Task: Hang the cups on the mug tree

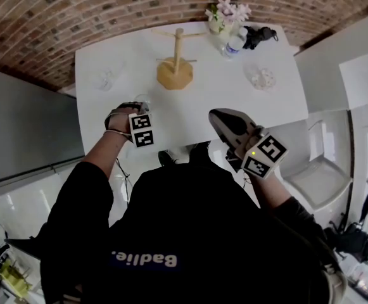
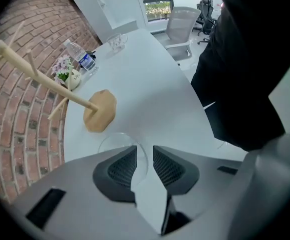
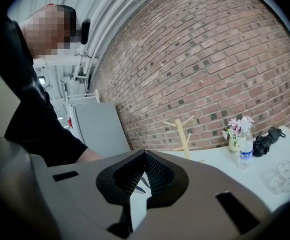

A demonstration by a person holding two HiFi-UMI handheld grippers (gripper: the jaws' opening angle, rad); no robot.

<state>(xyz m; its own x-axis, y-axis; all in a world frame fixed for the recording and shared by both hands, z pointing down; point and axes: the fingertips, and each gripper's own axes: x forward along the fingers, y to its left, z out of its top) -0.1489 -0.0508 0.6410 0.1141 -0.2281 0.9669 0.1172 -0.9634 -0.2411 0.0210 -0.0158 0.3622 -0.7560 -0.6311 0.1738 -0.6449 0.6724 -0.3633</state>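
My left fingers [image 2: 122, 168] gape astride the rim of the glass cup [image 2: 116, 143]; squeezing skewed could topple it. My right fingers [image 3: 157, 173] are together.

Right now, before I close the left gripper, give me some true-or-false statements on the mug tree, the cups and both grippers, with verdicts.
1. No cup hangs on the mug tree. True.
2. The right gripper holds a cup. False: its jaws are shut together with nothing between them.
3. The left gripper has its jaws apart, with the wall of a clear glass cup between them. True.
4. The water bottle lies on its side. False: it stands upright beside the flower vase.
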